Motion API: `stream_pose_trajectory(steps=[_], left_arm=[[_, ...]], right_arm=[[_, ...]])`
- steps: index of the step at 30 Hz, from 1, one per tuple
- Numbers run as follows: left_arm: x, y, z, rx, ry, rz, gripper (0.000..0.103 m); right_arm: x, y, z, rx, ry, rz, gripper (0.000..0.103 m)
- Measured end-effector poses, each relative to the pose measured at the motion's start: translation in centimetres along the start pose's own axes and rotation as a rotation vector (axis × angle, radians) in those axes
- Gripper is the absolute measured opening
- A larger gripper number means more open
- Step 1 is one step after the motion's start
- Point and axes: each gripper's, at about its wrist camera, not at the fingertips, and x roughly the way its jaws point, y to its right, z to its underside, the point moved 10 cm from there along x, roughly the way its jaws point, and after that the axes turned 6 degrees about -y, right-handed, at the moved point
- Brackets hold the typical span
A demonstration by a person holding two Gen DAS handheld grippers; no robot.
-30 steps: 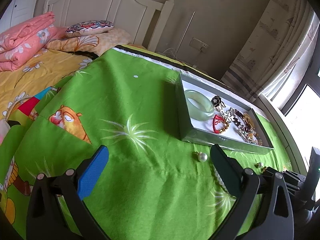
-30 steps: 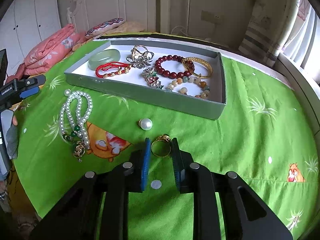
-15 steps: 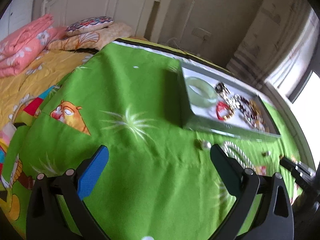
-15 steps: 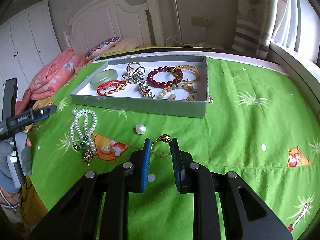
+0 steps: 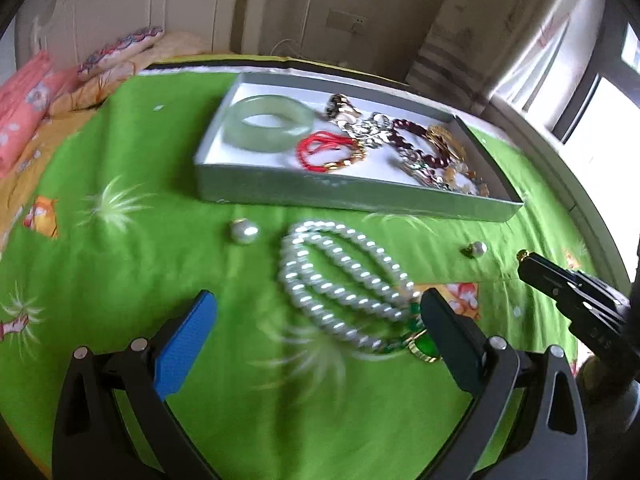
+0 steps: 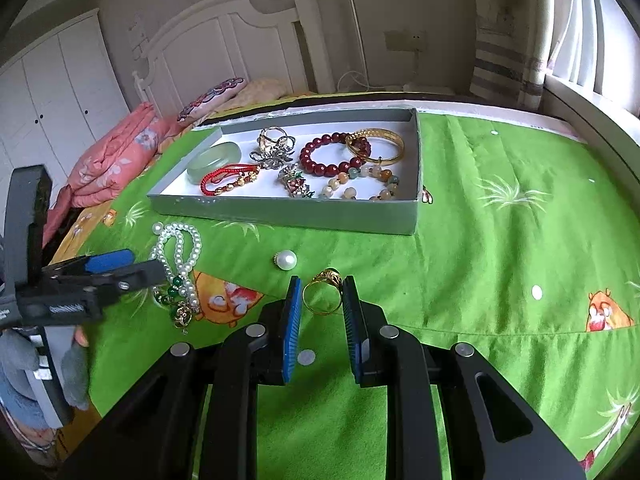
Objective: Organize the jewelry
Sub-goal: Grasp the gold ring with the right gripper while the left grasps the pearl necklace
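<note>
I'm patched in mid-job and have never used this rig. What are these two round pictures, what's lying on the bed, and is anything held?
Each picture comes from a camera on a hand-held two-finger gripper, looking along its fingers. The left gripper is wide open near the pearl bracelet on the green sheet. The right gripper is shut on a gold ring. A loose pearl lies nearby. The gray tray already holds bangles, bead bracelets and brooches.
</note>
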Motion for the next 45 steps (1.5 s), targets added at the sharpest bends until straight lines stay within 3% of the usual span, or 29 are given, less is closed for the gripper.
stream_pose_trajectory(steps=[3,10,11,13,16,18,19,21,22,27,34,45], left_arm=[[0.8,1.3,-0.5,-0.001,-0.01,0.0,0.101],[2.2,1.6,-2.0,-0.008,-0.015,-0.112,0.099],[2.1,1.5,-2.0,-0.003,-0.01,-0.124,0.094],[1.9,1.5,-2.0,0.022,0.007,-0.136,0.064],[1.5,2.0,-1.6,0.081,0.011,-0.129,0.044],[1.3,2.2,-1.4,0.101,0.016,-0.111,0.036],[1.1,2.3,-1.3,0.106,0.025,-0.09,0.025],[1.0,2.7,-1.2,0.099,0.029,-0.037,0.02],[0.8,2.8,-1.4,0.098,0.046,-0.036,0.006],[-0.4,3.6,-2.0,0.124,0.094,-0.025,0.007],[0.2,2.8,-1.9,0.101,0.067,-0.022,0.007],[-8.7,4.9,-5.3,0.162,0.298,-0.002,0.007]], right_arm=[[0.0,-0.1,0.0,0.0,0.002,-0.005,0.021],[-0.3,-0.1,0.0,0.005,0.01,-0.02,0.021],[-0.3,-0.2,0.0,0.006,0.012,-0.022,0.021],[-0.4,-0.2,0.0,0.007,0.014,-0.029,0.021],[-0.4,-0.2,0.0,0.012,0.016,-0.038,0.021],[-0.5,-0.2,0.0,0.013,0.018,-0.043,0.021],[-0.5,-0.2,0.0,0.014,0.018,-0.044,0.021],[-0.5,-0.2,0.0,0.015,0.019,-0.045,0.021],[-0.5,-0.2,-0.1,0.015,0.018,-0.046,0.021],[-0.5,-0.2,-0.1,0.015,0.018,-0.047,0.021],[-0.5,-0.1,-0.1,0.016,0.016,-0.047,0.021],[-1.5,-0.4,-0.2,-0.001,0.074,-0.048,0.021]])
